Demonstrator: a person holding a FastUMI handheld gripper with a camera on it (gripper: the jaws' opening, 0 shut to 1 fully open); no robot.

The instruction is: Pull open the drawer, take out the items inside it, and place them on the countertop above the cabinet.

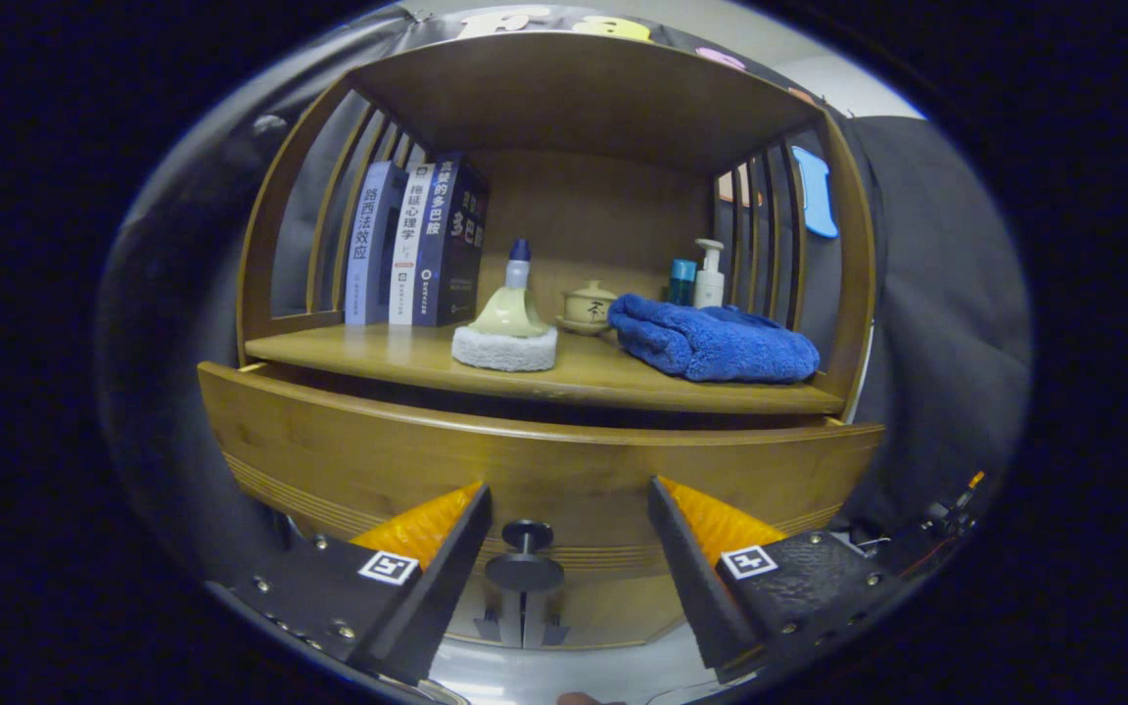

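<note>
A wooden cabinet stands ahead of me with a wide drawer front (535,465) below its countertop shelf (398,357). The drawer looks pulled out a little, with a dark gap above its top edge; its inside is hidden. A dark round knob (525,553) sticks out of the drawer front. My gripper (569,494) is open, its fingers on either side of the knob and not touching it. Nothing is held between them.
On the countertop stand several books (417,245) at the left, a bottle on a white fluffy pad (507,338), a small lidded cup (588,305), a folded blue towel (711,341) and two bottles (699,279) behind it. Slatted sides and a top board enclose the shelf.
</note>
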